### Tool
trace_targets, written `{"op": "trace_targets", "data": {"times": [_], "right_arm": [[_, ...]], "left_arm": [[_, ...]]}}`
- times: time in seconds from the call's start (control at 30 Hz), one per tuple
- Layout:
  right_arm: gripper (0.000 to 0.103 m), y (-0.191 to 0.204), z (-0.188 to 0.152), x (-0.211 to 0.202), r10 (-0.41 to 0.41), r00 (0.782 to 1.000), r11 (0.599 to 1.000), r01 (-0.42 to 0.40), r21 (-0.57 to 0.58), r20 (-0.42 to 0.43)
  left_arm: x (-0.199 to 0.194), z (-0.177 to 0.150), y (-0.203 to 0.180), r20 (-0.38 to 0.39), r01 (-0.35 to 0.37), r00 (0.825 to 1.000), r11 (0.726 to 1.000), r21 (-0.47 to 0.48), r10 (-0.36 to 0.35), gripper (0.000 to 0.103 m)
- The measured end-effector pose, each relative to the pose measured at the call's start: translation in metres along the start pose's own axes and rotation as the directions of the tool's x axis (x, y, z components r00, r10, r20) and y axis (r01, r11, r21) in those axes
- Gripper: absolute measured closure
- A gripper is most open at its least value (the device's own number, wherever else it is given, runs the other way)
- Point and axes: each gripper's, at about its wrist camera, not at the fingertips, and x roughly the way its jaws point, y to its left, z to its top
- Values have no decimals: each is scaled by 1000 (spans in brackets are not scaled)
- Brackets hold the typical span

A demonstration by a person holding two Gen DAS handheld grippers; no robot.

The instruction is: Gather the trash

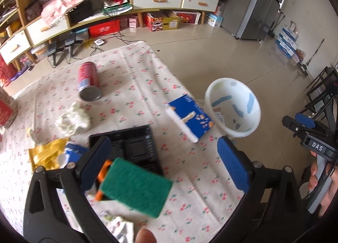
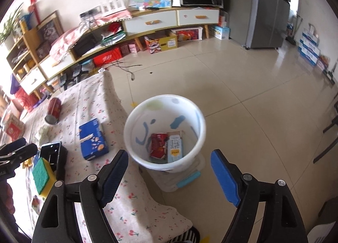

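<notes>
My left gripper (image 1: 162, 139) is open wide above the cherry-print tablecloth (image 1: 131, 78). A green sponge (image 1: 137, 188) lies below its jaws, by the left finger, partly over a black plastic tray (image 1: 126, 143); neither pad presses it. On the cloth lie a red can (image 1: 88, 80) on its side, crumpled white tissue (image 1: 72, 119), a yellow wrapper (image 1: 46, 154) and a blue box (image 1: 190, 116). My right gripper (image 2: 170, 152) is open and empty over the white bin (image 2: 131, 116), which holds a red wrapper (image 2: 158, 143) and a small carton (image 2: 175, 148).
The bin (image 1: 256, 103) stands on the tiled floor right beside the table's edge. A low TV cabinet (image 2: 147, 23) with boxes under it lines the far wall, cables (image 2: 126, 66) trail on the floor, and a grey fridge (image 2: 268, 10) stands at the back right. Dark chairs (image 1: 323, 88) are at the right.
</notes>
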Motion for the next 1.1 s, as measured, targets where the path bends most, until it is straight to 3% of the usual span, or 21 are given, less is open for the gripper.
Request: {"op": "trace_targets", "data": {"times": [0.23,0.57,1.1], "right_arm": [[20,47,-7,4,39,999,995,-40,-87,-16],[19,111,-18,14,31,999,973,-39,-226,-39],[19,190,-41,27,45,995,920,-76,-384,-90]], "left_arm": [[-24,-29,46,8,-51,999,997,-58,51,2],[-33,-73,102,-24,-115,993,987,-110,113,2],[-43,-119,154,-72,-158,987,970,-185,147,2]]}}
